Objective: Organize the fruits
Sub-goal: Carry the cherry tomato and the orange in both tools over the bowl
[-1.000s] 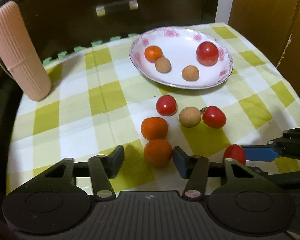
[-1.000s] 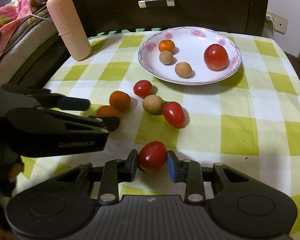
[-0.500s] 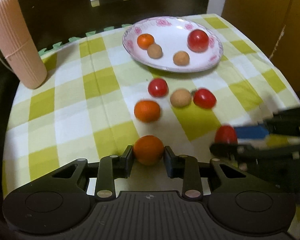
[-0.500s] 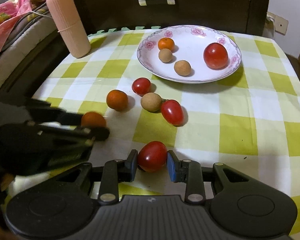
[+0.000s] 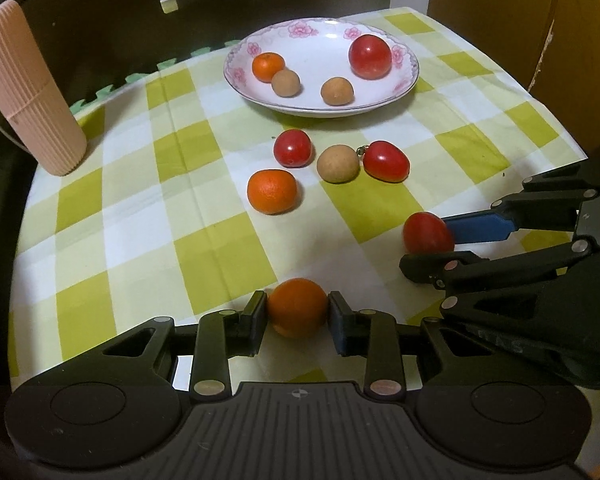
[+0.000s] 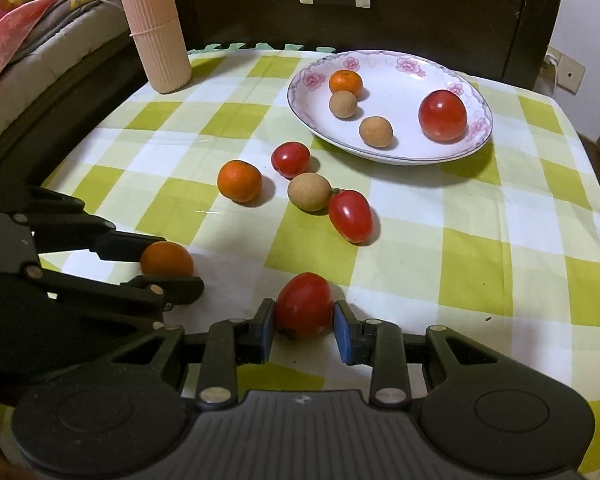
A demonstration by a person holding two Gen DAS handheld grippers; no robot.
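I hold the left hand-held gripper clamped on the orange, the right hand-held gripper on the tomato; I carry both level to the plate at upper right.

4 tomatoes, 3 oranges, 3 longans, 1 plate, 1 ribbed cylinder

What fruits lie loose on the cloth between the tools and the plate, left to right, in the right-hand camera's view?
Orange mandarin → round red tomato → tan longan → oval red tomato.
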